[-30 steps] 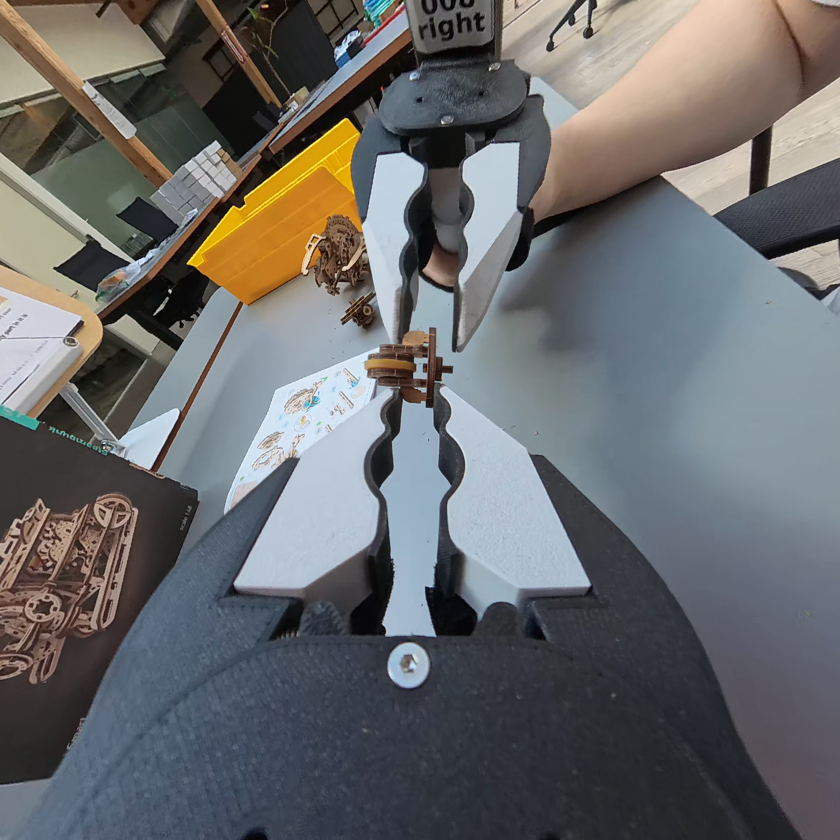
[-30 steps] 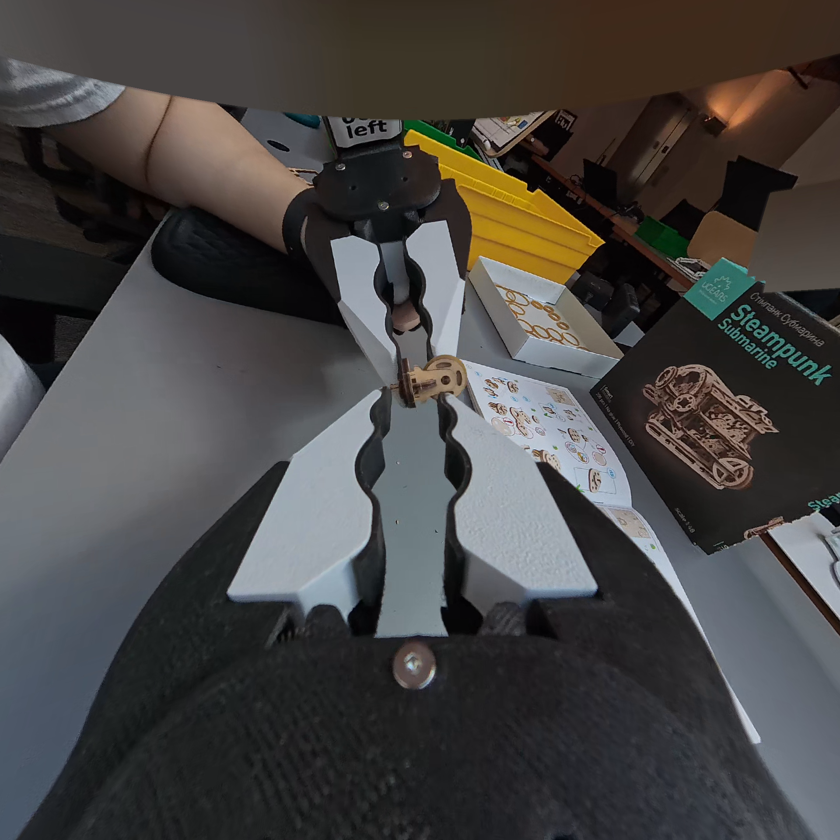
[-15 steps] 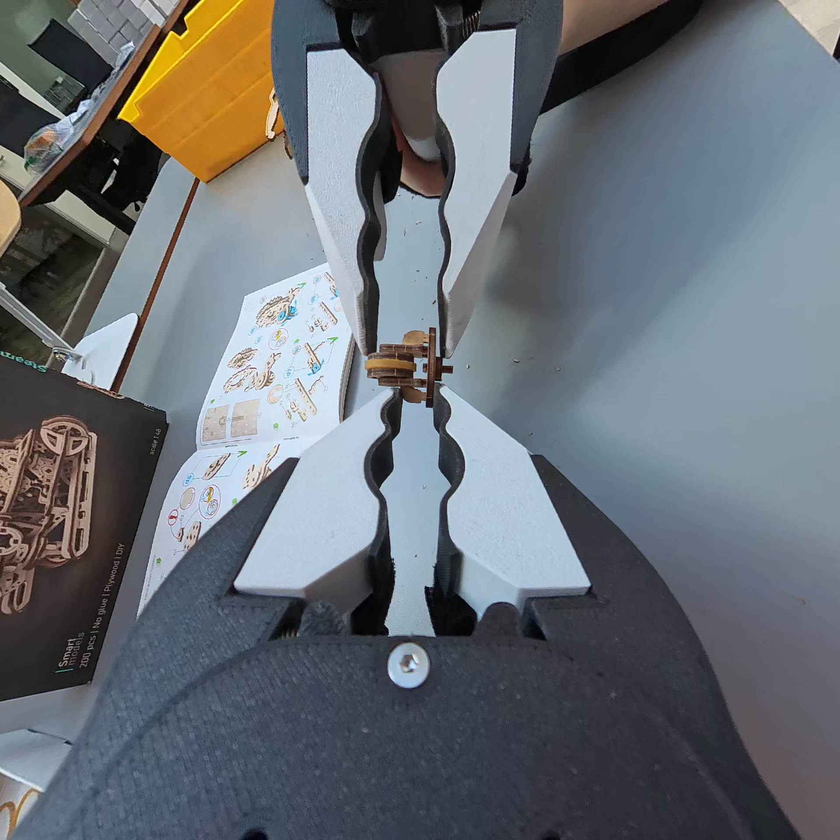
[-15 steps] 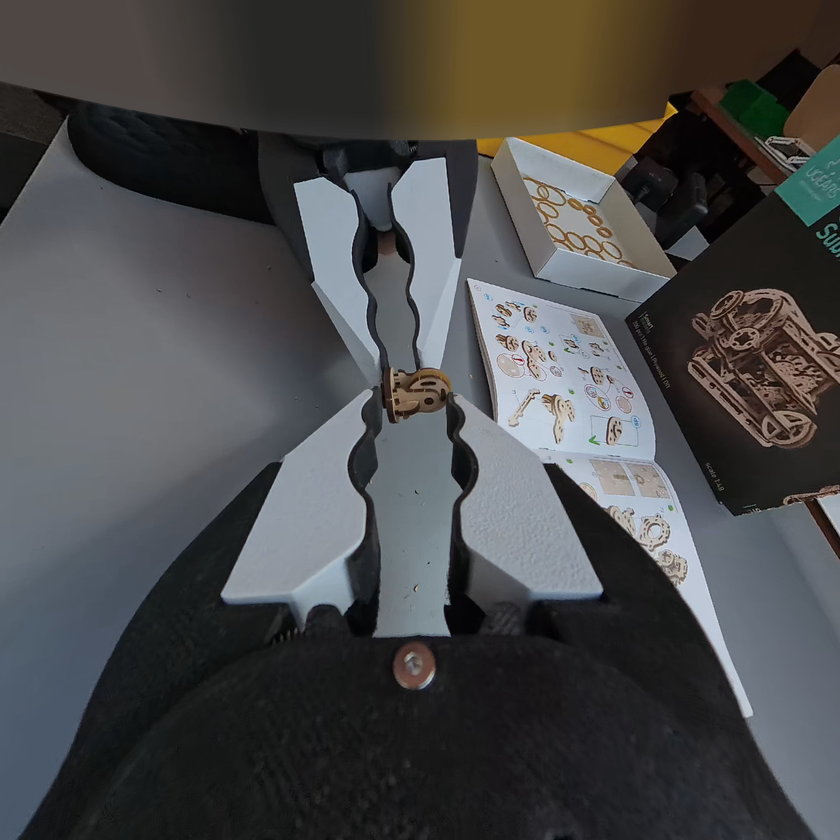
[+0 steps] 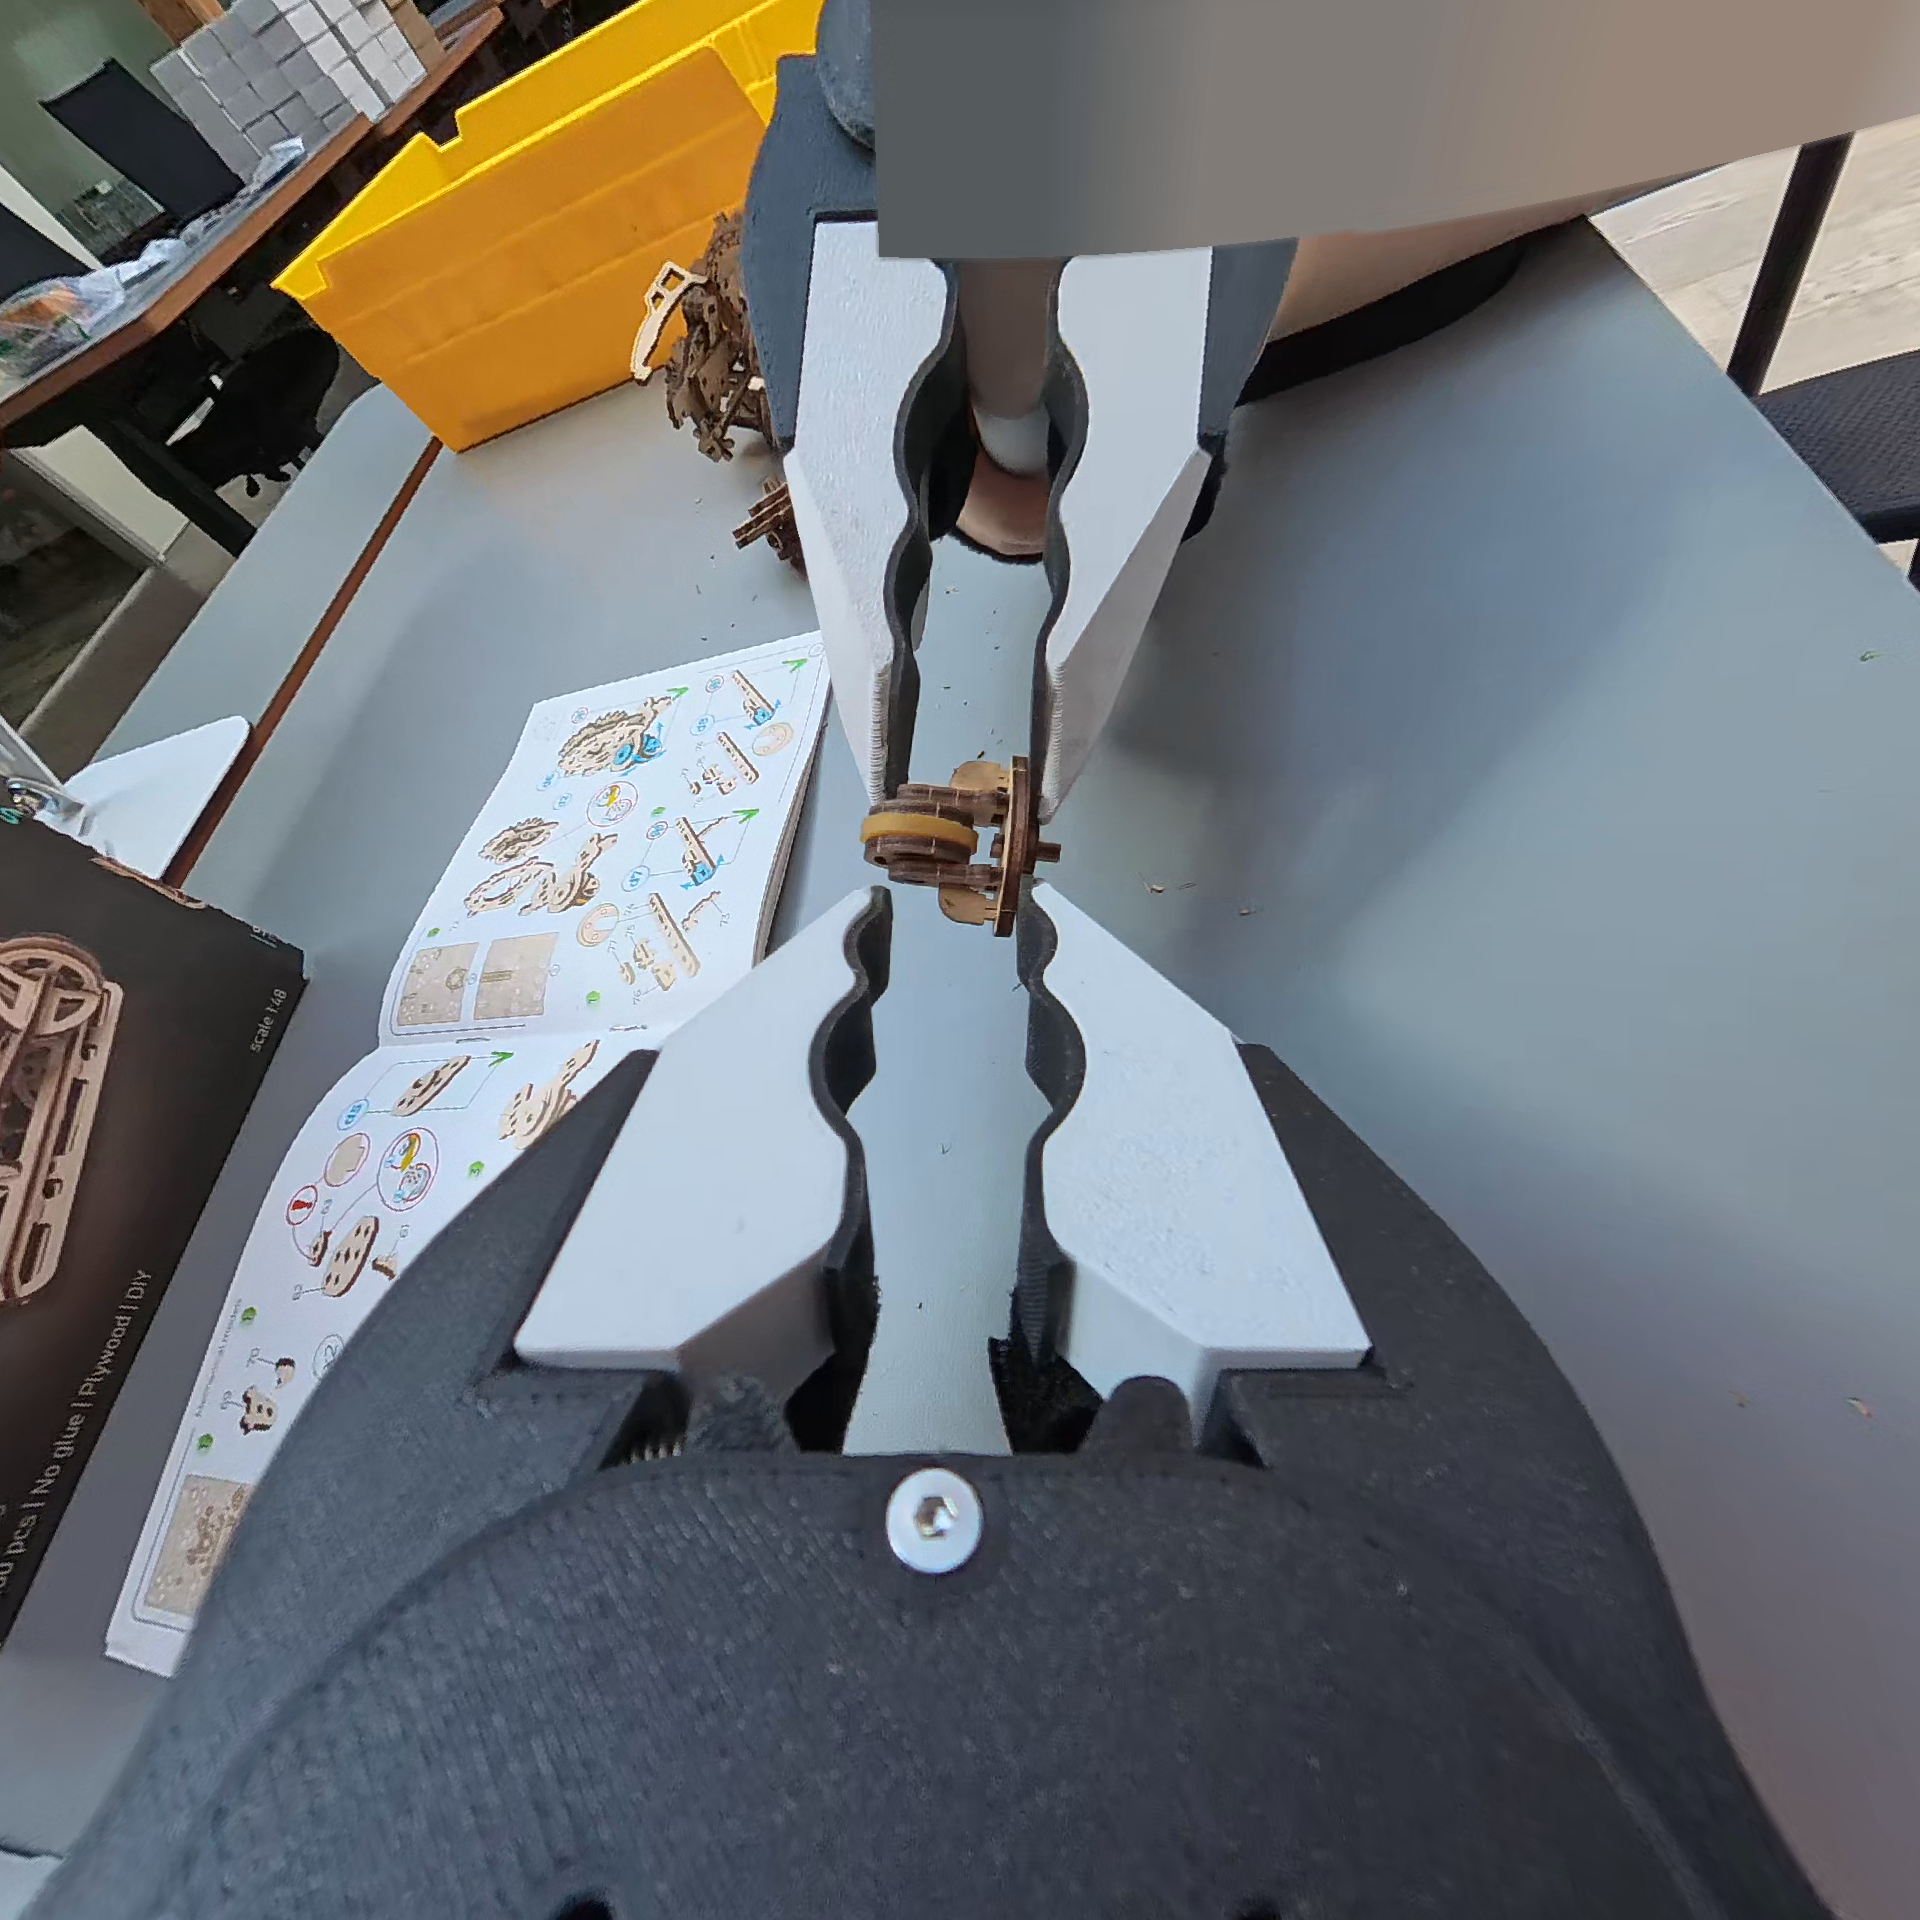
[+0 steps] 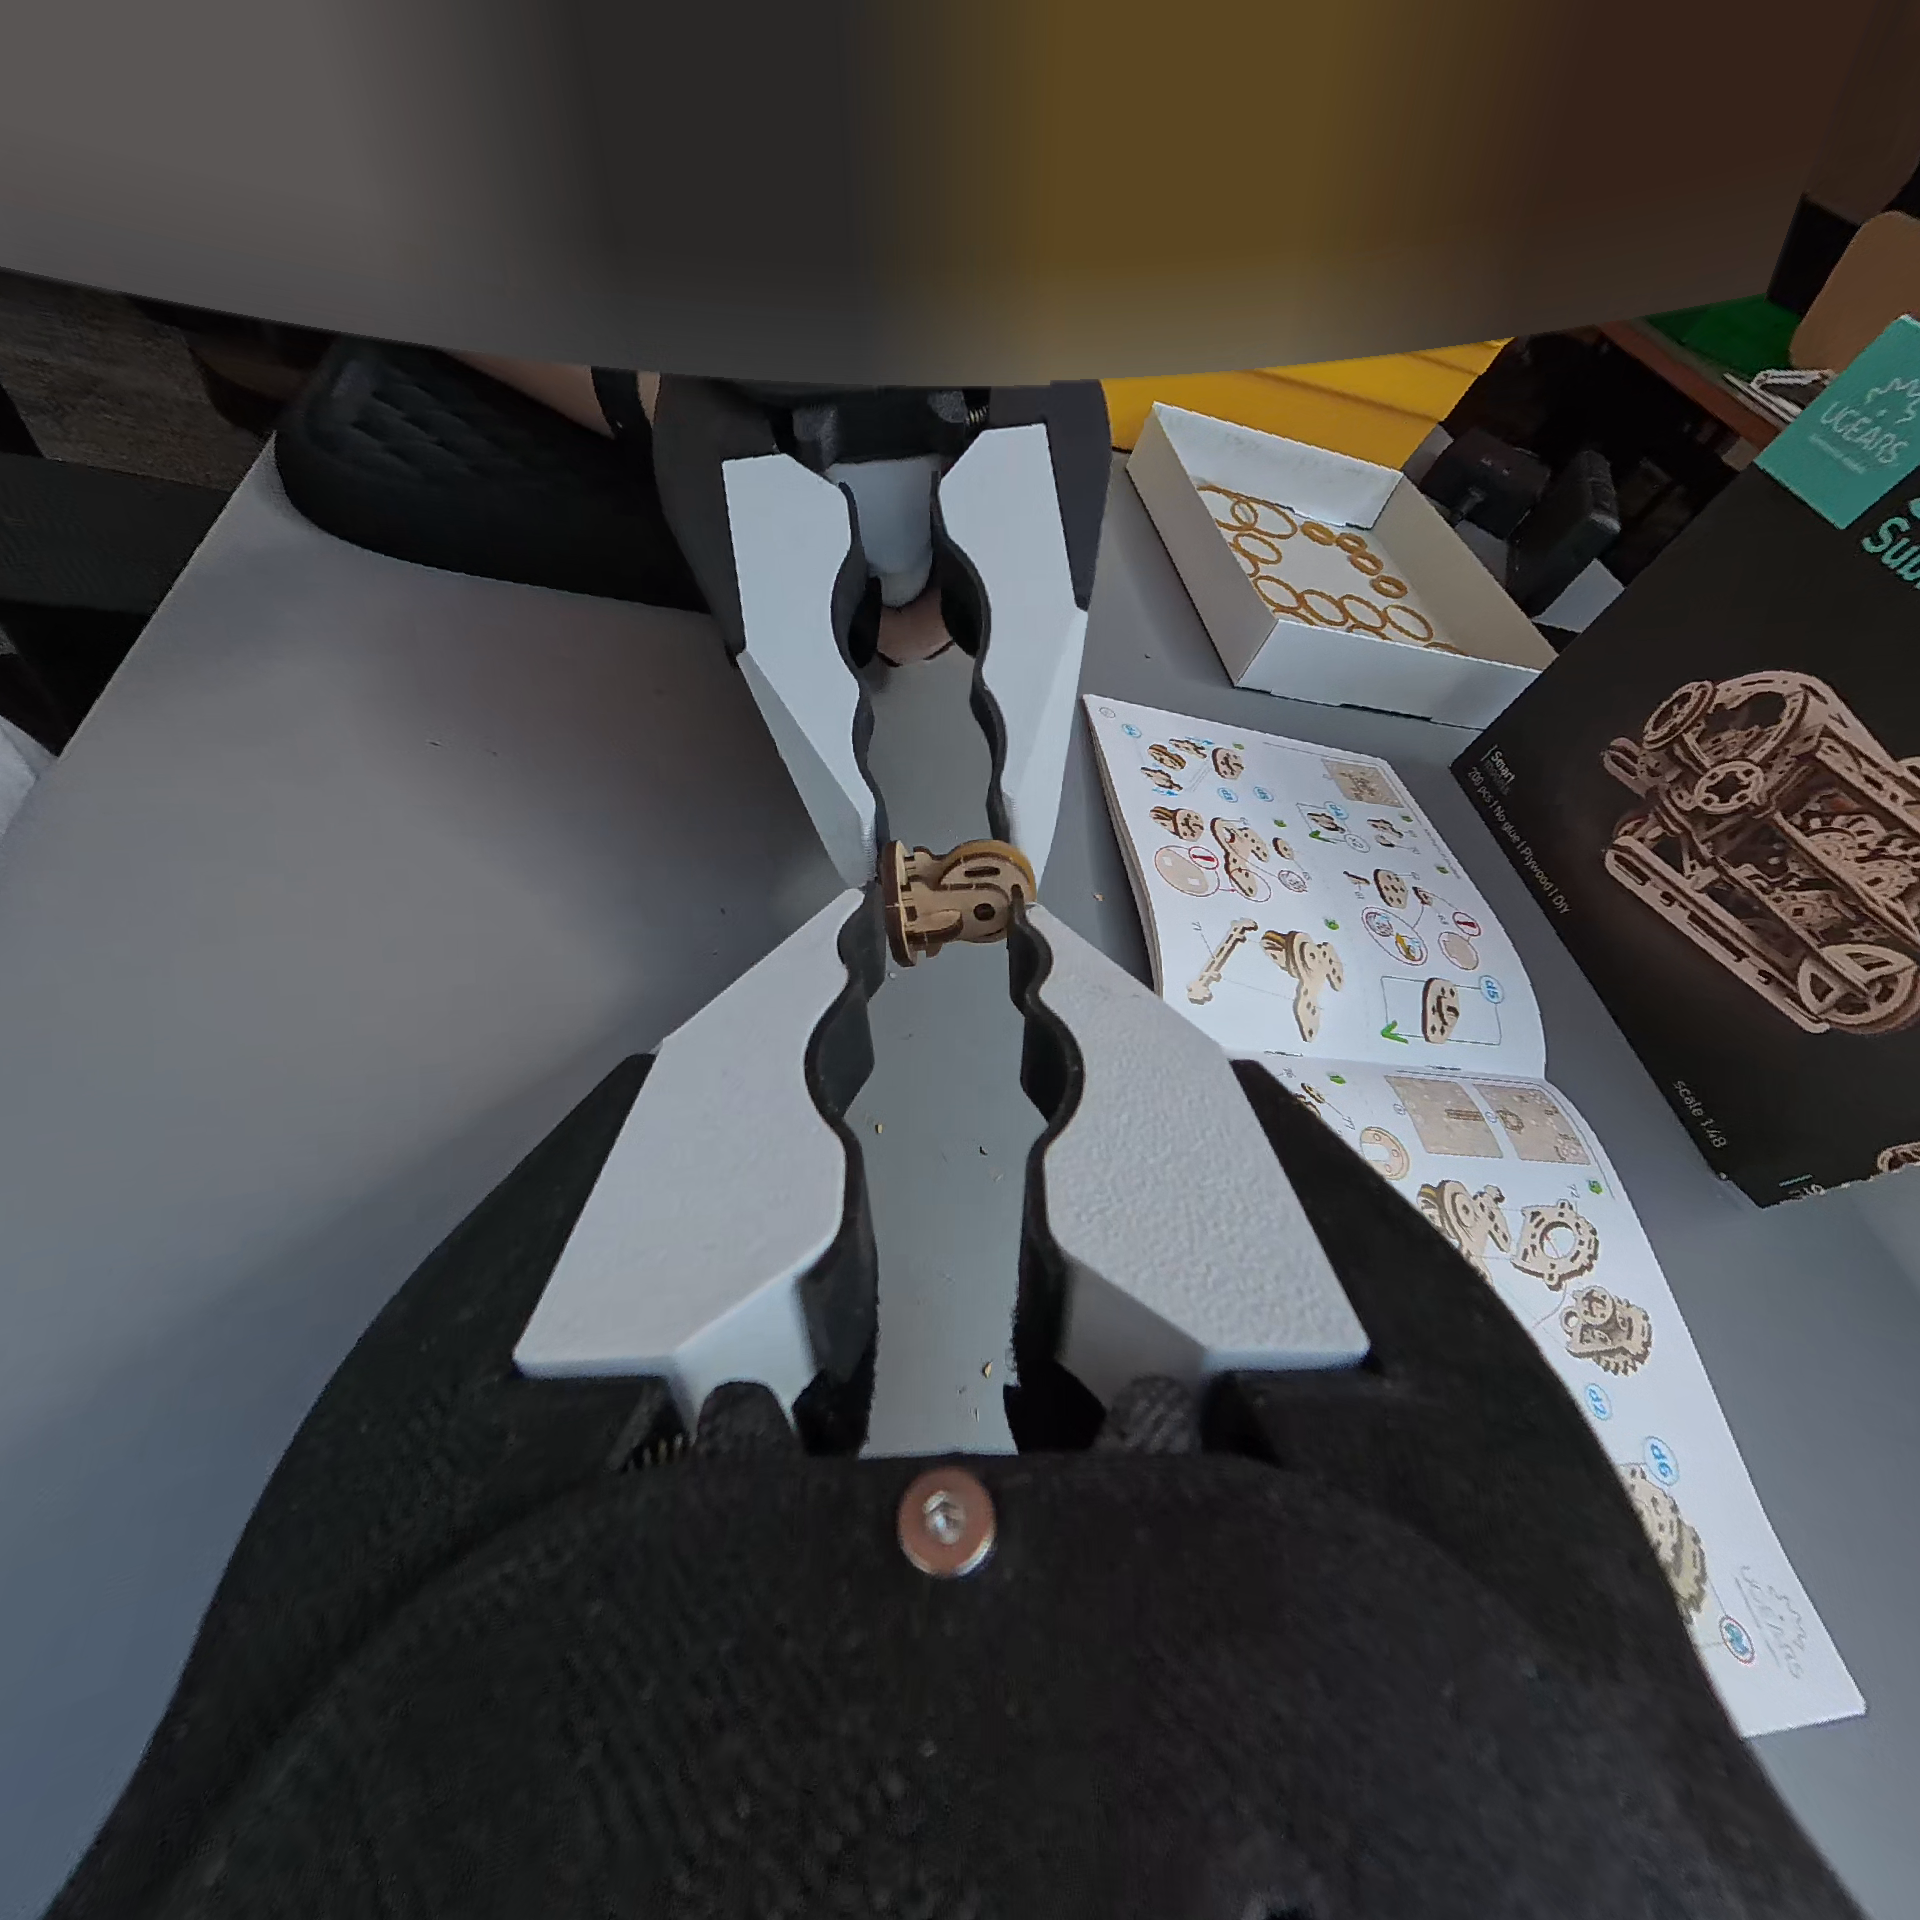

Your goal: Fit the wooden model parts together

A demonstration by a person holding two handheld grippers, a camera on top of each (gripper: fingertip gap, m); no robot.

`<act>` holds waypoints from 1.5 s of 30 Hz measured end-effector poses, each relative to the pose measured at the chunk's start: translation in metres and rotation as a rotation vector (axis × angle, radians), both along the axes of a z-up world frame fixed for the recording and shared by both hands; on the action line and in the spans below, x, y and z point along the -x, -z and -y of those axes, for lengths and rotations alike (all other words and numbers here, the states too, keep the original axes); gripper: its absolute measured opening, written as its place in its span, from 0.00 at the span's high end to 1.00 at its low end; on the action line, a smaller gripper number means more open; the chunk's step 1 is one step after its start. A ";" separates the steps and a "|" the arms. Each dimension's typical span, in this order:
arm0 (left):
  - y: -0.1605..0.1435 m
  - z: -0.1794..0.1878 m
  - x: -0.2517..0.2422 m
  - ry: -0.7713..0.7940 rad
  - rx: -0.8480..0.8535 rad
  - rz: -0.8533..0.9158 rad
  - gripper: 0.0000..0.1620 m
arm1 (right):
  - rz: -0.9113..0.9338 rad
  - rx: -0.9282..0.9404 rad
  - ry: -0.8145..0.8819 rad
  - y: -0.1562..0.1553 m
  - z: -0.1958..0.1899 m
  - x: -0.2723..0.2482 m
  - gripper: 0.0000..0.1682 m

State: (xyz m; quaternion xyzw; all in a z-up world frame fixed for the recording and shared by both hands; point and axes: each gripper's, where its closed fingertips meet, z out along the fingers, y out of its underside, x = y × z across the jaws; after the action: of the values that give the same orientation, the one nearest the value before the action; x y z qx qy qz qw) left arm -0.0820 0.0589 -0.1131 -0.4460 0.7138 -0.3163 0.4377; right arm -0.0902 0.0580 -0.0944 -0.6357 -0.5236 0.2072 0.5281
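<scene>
A small wooden assembly [image 5: 951,842], a disc with a stack of round pieces and a yellow band around it, hangs above the grey table [image 5: 1455,831]. My right gripper [image 5: 966,795] comes in from the far side and is shut on it, one tip on the stack and one on the disc. My left gripper [image 5: 951,904] faces it with its jaws parted just below the assembly, and I see no grip. In the right wrist view the assembly [image 6: 956,904] sits between my right gripper's tips [image 6: 940,914], with the left gripper [image 6: 943,862] opposite.
An open instruction booklet [image 5: 623,831] and a black kit box [image 5: 94,1143] lie to the left. A yellow bin [image 5: 540,249], a built wooden model [image 5: 707,322] and a small wooden piece [image 5: 769,520] stand behind. A white tray of rings [image 6: 1320,582] sits beyond the booklet. The grippers are tip to tip, or close to it.
My left gripper's jaws have widened and let go of the assembly. My right gripper moved in and closed on it. Both grippers tilted down towards the table.
</scene>
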 end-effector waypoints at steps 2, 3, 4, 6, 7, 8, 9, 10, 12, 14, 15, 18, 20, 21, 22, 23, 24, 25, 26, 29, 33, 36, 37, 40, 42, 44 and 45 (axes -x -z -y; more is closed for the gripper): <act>-0.002 0.003 0.000 0.016 0.002 0.013 0.88 | -0.021 0.000 -0.009 -0.002 0.002 0.000 0.87; -0.004 0.005 0.000 0.026 -0.006 0.021 0.89 | -0.035 0.002 -0.017 -0.004 0.003 0.000 0.87; -0.005 0.006 0.000 0.033 -0.020 0.029 0.89 | -0.047 0.010 -0.029 -0.005 0.004 0.000 0.87; -0.007 0.009 0.000 0.042 -0.038 0.043 0.89 | -0.069 0.010 -0.049 -0.007 0.007 0.000 0.87; -0.008 0.010 0.001 0.045 -0.043 0.044 0.89 | -0.075 0.008 -0.058 -0.007 0.008 0.000 0.87; -0.008 0.010 0.001 0.044 -0.044 0.043 0.89 | -0.077 0.004 -0.060 -0.007 0.007 0.000 0.87; -0.007 0.010 0.001 0.047 -0.043 0.038 0.89 | -0.077 0.005 -0.066 -0.006 0.008 0.000 0.87; -0.006 0.010 0.001 0.047 -0.047 0.029 0.89 | -0.072 0.010 -0.065 -0.004 0.008 0.000 0.87; -0.002 0.008 0.001 0.038 -0.064 0.009 0.89 | -0.067 0.023 -0.054 0.000 0.006 0.000 0.87; 0.004 0.008 0.002 0.040 -0.075 -0.021 0.89 | -0.059 0.054 -0.053 0.005 0.006 0.001 0.87; 0.006 0.008 0.002 0.039 -0.079 -0.033 0.89 | -0.055 0.065 -0.052 0.008 0.005 0.001 0.87; 0.011 0.006 0.002 0.028 -0.082 -0.056 0.92 | -0.051 0.084 -0.043 0.011 0.003 0.000 0.87; 0.014 0.004 0.002 0.021 -0.084 -0.065 0.93 | -0.067 0.111 -0.039 0.010 0.003 -0.002 0.86; 0.014 0.003 0.002 0.016 -0.089 -0.068 0.93 | -0.076 0.118 -0.030 0.009 0.002 -0.004 0.85; 0.014 0.002 0.002 0.014 -0.095 -0.065 0.93 | -0.083 0.119 -0.021 0.008 0.000 -0.005 0.86; 0.013 0.002 0.002 0.012 -0.097 -0.060 0.93 | -0.086 0.120 -0.019 0.007 0.001 -0.007 0.86; 0.012 0.001 0.002 0.007 -0.098 -0.056 0.93 | -0.081 0.117 -0.007 0.007 -0.001 -0.008 0.86; 0.012 0.001 0.002 0.003 -0.097 -0.054 0.93 | -0.077 0.111 -0.001 0.007 -0.001 -0.010 0.86; 0.012 0.000 0.002 0.000 -0.096 -0.053 0.93 | -0.077 0.108 0.001 0.007 -0.001 -0.010 0.86; 0.011 0.000 0.001 -0.004 -0.098 -0.051 0.93 | -0.067 0.107 -0.005 0.008 0.000 -0.008 0.87; 0.013 0.000 0.000 -0.007 -0.095 -0.058 0.93 | -0.042 0.075 0.004 0.009 0.000 -0.006 0.89; 0.017 0.000 0.001 -0.005 -0.095 -0.075 0.93 | -0.046 0.101 0.005 0.012 -0.001 -0.006 0.89; 0.018 0.000 0.001 -0.001 -0.094 -0.082 0.93 | -0.052 0.105 0.001 0.012 -0.001 -0.005 0.89; 0.024 0.002 0.001 0.008 -0.098 -0.112 0.92 | -0.043 0.119 -0.006 0.016 0.000 -0.002 0.89; 0.027 0.003 0.001 0.012 -0.105 -0.126 0.92 | -0.031 0.118 -0.006 0.018 0.000 -0.001 0.89; 0.029 0.004 0.001 0.017 -0.104 -0.132 0.92 | -0.026 0.121 -0.013 0.019 0.001 -0.001 0.89; 0.029 0.004 0.001 0.018 -0.105 -0.132 0.92 | -0.026 0.122 -0.015 0.019 0.001 -0.001 0.89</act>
State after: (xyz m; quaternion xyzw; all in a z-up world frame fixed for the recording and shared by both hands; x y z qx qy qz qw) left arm -0.0834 0.0550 -0.1419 -0.4359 0.7608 -0.2523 0.4093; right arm -0.0896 0.0571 -0.1131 -0.6600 -0.5077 0.2511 0.4935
